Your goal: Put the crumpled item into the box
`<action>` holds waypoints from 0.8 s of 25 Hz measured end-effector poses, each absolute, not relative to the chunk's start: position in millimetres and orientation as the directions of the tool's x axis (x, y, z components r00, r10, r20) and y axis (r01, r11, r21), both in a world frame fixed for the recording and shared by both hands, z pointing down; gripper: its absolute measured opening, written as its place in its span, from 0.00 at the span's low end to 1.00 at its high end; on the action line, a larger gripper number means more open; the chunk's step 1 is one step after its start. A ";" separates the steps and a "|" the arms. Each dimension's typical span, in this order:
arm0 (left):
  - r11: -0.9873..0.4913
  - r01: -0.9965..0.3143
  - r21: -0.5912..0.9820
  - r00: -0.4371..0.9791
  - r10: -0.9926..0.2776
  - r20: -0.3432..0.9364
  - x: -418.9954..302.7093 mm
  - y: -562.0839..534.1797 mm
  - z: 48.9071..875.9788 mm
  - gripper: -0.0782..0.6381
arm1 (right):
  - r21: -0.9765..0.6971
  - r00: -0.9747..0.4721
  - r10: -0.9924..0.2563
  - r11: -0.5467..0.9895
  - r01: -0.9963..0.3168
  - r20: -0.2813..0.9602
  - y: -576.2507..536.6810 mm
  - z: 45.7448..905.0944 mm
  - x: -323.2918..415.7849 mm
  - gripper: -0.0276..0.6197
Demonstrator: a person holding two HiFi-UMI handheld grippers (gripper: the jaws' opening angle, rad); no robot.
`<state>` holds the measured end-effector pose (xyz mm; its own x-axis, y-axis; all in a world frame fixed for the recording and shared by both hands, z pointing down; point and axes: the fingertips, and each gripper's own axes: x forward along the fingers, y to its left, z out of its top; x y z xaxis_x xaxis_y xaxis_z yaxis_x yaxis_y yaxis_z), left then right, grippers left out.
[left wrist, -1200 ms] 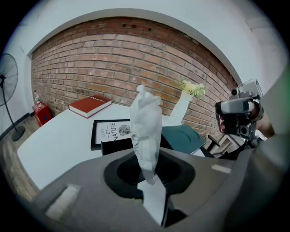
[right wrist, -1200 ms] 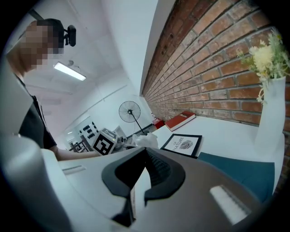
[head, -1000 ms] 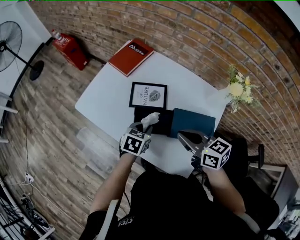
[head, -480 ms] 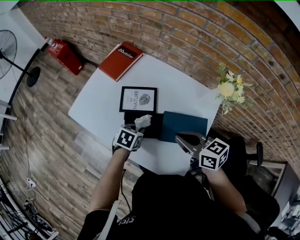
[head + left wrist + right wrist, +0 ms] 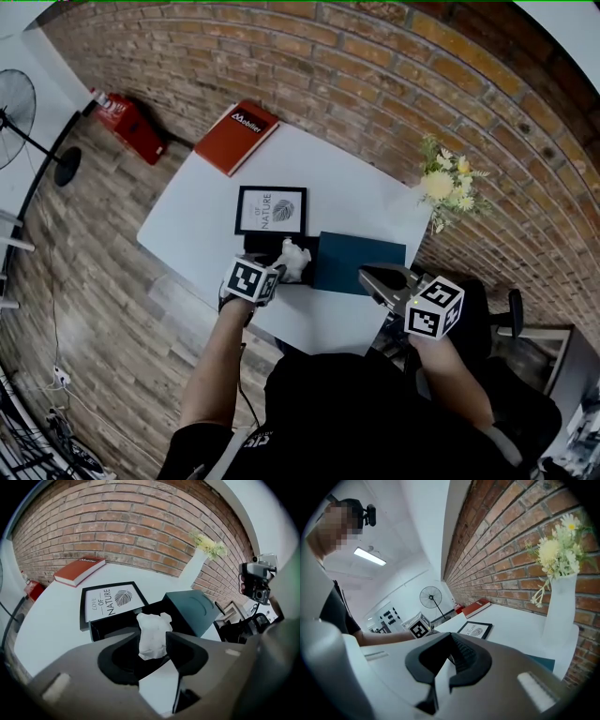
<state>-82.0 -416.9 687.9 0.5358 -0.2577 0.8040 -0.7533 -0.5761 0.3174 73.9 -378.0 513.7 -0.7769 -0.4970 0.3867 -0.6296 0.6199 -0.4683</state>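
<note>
The crumpled white paper (image 5: 293, 260) (image 5: 152, 634) hangs over the open black box (image 5: 259, 245) (image 5: 110, 626) on the white table (image 5: 187, 225). My left gripper (image 5: 281, 272) (image 5: 152, 645) reaches over the box's near edge. Its jaws are opening, and the paper stands between them with the pads loose on either side. The box's dark teal lid (image 5: 358, 263) (image 5: 193, 607) lies just right of the box. My right gripper (image 5: 367, 276) (image 5: 449, 637) hovers at the lid's right end, shut and empty.
A framed leaf print (image 5: 271, 209) lies just behind the box. A red book (image 5: 236, 137) overhangs the far left corner. A white vase of flowers (image 5: 441, 187) (image 5: 560, 606) stands at the right by the brick wall. A fan (image 5: 19, 94) stands on the floor.
My left gripper has carried the paper lower and nearer, from above the box's far part down into its opening. The right gripper has barely moved.
</note>
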 end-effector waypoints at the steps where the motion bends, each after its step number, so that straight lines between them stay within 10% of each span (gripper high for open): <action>1: -0.576 -0.755 0.312 0.536 -0.270 0.800 -83.6 -416.3 684.8 0.37 | -0.466 -0.776 -0.499 0.621 -0.631 0.386 -377.2 512.3 74.3 0.04; 20: -0.679 -0.709 0.193 0.638 -0.499 0.587 -123.6 -393.1 573.0 0.32 | -0.430 -0.703 -0.642 0.565 -0.704 0.307 -344.3 481.7 53.4 0.04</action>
<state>-123.6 -393.1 573.0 0.6377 -0.4989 0.5869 -0.7086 -0.6787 0.1930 53.4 -344.3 481.7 -0.7027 -0.6418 0.3072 -0.7041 0.5649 -0.4303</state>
